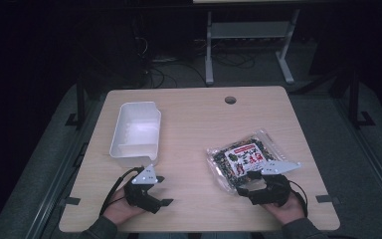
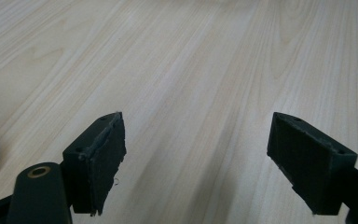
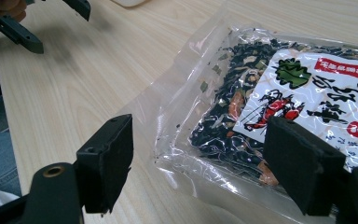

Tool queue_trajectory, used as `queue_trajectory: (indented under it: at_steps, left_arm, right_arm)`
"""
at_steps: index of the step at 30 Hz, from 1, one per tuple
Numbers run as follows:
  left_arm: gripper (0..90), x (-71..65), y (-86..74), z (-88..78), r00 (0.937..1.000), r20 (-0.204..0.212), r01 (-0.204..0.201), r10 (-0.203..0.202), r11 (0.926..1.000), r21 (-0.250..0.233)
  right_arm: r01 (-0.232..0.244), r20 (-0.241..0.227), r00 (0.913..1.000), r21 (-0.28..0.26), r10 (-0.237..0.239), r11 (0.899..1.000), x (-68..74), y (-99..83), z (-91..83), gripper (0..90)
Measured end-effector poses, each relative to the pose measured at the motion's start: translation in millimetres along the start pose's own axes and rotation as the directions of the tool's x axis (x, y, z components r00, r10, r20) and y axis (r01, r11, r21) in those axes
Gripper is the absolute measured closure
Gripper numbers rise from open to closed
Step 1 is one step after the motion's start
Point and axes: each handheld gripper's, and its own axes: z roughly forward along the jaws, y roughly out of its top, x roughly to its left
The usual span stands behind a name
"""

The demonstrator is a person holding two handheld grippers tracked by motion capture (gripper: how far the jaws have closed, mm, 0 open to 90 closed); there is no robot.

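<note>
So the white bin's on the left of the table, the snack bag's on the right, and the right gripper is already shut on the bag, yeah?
Not quite. The right gripper is open: the right gripper view shows its jaws spread around the bag's near corner, not clamped. The bin is on the left, the bag on the right.

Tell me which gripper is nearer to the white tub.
Left. The left gripper sits just below the white tub, jaws open over bare table. The right gripper is across the table at the snack bag.

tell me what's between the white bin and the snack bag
Nothing: in the high view, only bare wood table separates the bin from the bag.
</note>
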Motion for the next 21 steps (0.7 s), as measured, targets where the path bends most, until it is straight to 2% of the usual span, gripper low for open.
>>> queue_trajectory:
  at_steps: [11,21]
  left_arm:
    - [18.7,-1.3,1.0,1.1,1.0000,-0.001,-0.006,0.006,1.0000,0.001]
    - [18.7,-0.3,2.3,3.8,1.0000,-0.003,-0.007,0.007,1.0000,0.005]
  right_arm:
    - [-0.004,0.032,0.9995,-0.020,0.005,1.000,-1.2,6.4,-7.8,22.5]
    - [-0.039,0.083,0.9956,-0.039,0.042,0.998,-16.6,19.4,-21.5,20.2]
